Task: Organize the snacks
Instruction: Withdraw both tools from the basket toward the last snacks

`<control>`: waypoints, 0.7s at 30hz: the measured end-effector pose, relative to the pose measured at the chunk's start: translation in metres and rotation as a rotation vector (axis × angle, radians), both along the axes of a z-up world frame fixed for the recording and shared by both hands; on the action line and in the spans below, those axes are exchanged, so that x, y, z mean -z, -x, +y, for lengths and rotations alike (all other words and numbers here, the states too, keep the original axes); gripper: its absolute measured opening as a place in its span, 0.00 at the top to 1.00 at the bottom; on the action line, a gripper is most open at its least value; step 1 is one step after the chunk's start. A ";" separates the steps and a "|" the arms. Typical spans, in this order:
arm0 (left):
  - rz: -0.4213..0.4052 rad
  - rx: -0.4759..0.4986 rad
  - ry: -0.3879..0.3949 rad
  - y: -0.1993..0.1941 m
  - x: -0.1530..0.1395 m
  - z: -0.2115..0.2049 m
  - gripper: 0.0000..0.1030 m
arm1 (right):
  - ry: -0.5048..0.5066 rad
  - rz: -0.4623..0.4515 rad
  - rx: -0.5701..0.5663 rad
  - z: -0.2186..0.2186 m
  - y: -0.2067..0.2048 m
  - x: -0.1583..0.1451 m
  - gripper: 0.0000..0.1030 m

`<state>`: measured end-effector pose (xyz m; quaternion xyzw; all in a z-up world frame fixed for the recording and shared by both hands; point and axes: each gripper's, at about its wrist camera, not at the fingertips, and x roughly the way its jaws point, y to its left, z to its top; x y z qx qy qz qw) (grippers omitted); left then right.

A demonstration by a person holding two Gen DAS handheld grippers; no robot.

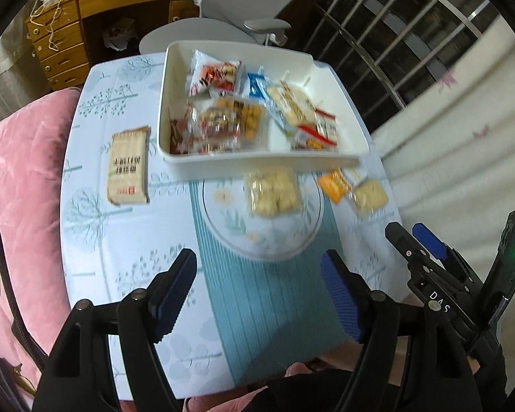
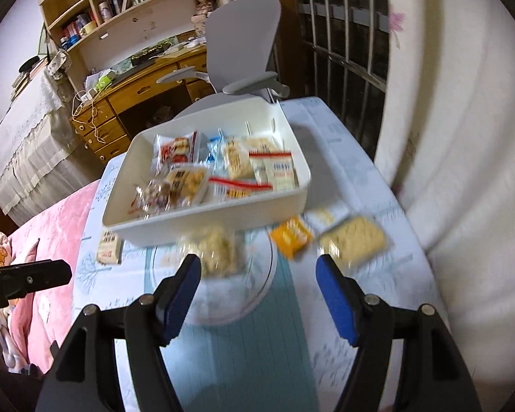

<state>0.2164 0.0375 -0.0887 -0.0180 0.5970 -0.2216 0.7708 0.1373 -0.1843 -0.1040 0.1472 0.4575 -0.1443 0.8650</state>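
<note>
Currently between picks | left gripper (image 1: 259, 267), right gripper (image 2: 257, 271): jaws released, nothing held | next: grasp biscuit pack (image 1: 272, 190) on counter (image 1: 96, 240), drop into white bin (image 1: 257, 163)

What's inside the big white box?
The white box holds a pile of snack packets: a red-and-white packet, a blue one, pale cracker packs and a red-striped packet. They overlap, so anything underneath them is hidden.
</note>
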 end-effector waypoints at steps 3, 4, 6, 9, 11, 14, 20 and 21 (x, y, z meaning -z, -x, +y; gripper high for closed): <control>0.017 0.031 0.003 0.017 0.005 0.003 0.28 | -0.001 0.021 0.023 0.008 0.018 0.004 0.32; 0.022 0.044 0.005 0.023 0.007 0.004 0.28 | -0.002 0.028 0.031 0.010 0.024 0.005 0.32; 0.027 0.060 0.001 0.030 0.010 0.003 0.28 | 0.000 0.045 0.046 0.013 0.034 0.008 0.32; 0.038 0.084 -0.008 0.040 0.016 0.001 0.28 | 0.009 0.076 0.071 0.012 0.046 0.013 0.32; 0.036 0.102 -0.023 0.046 0.018 -0.002 0.28 | 0.006 0.096 0.095 0.009 0.052 0.018 0.32; 0.023 0.129 -0.046 0.051 0.020 -0.010 0.25 | -0.003 0.115 0.128 0.002 0.060 0.025 0.32; 0.002 0.204 -0.046 0.051 0.030 -0.038 0.24 | 0.007 0.136 0.145 -0.021 0.068 0.038 0.31; 0.002 0.209 -0.043 0.050 0.032 -0.043 0.24 | 0.016 0.138 0.140 -0.024 0.067 0.040 0.30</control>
